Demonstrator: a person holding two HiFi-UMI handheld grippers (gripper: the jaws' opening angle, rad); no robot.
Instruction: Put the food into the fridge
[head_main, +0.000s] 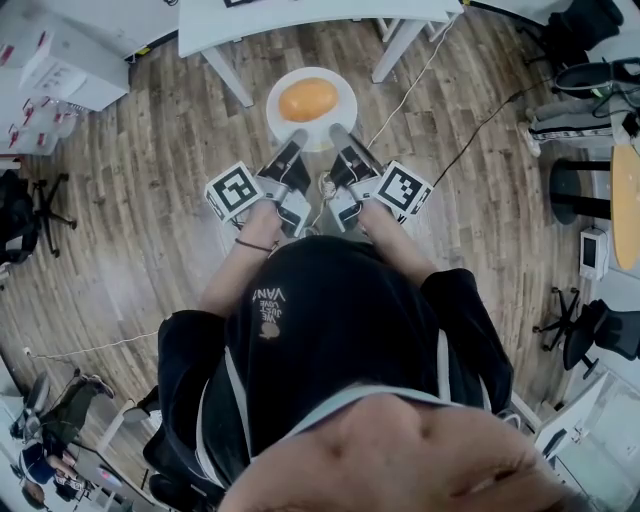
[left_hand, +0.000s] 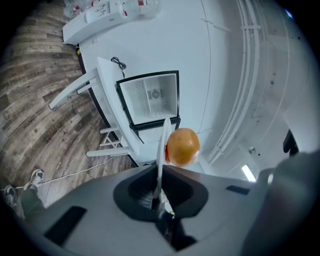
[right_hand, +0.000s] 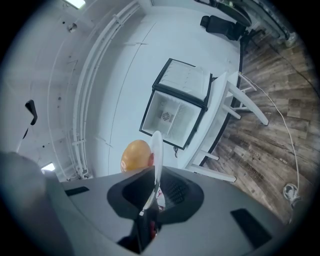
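A white plate (head_main: 312, 108) with an orange bun-like food (head_main: 308, 99) on it is held out in front of me over the wooden floor. My left gripper (head_main: 296, 138) is shut on the plate's near left rim, and my right gripper (head_main: 337, 132) is shut on its near right rim. In the left gripper view the plate (left_hand: 164, 145) shows edge-on with the food (left_hand: 183, 146) beside it. The right gripper view has the plate (right_hand: 157, 155) edge-on with the food (right_hand: 136, 155) to its left. An open small fridge (left_hand: 150, 99) (right_hand: 180, 107) stands on a white table ahead.
A white table (head_main: 300, 20) with slanted legs stands just beyond the plate. A cable (head_main: 420, 75) runs over the wooden floor at the right. Office chairs (head_main: 590, 330) and a round table edge (head_main: 626, 205) lie at the right; boxes (head_main: 60, 60) at far left.
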